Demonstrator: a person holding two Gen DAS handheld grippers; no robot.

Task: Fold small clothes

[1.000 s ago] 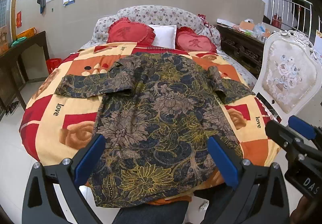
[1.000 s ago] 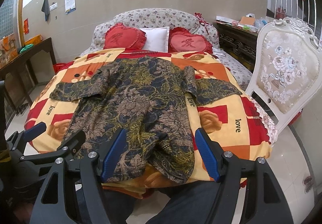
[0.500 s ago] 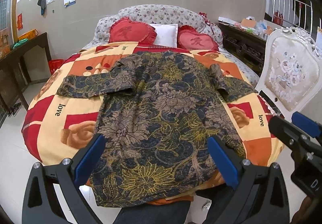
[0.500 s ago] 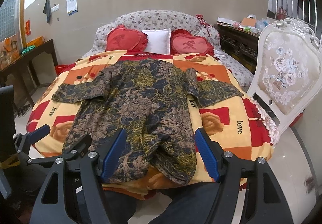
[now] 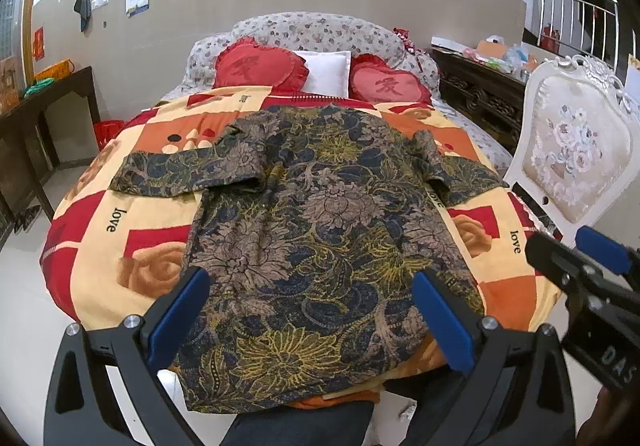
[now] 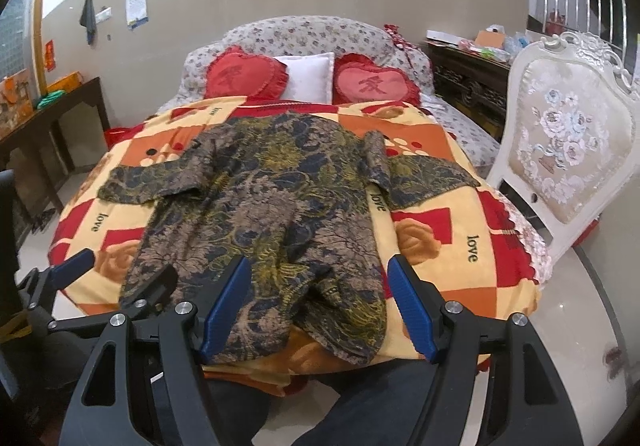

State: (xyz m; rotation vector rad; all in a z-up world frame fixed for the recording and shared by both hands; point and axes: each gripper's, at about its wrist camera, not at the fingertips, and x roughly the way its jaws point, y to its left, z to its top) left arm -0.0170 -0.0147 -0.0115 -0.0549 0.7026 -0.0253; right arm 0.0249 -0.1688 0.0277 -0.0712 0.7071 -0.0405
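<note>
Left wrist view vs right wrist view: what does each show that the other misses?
Left wrist only: the shirt's near hem lying flat, and the right gripper at the right edge. Right wrist only: that hem rumpled at its right corner, more floor by the white chair, and the left gripper low left. Both: shirt spread on the blanket, sleeves out, red heart pillows, jaws open, empty.

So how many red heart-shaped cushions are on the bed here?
2. One red heart cushion lies left of the white pillow, the other red heart cushion right of it, both against the floral headboard. More could lie hidden behind them.
</note>
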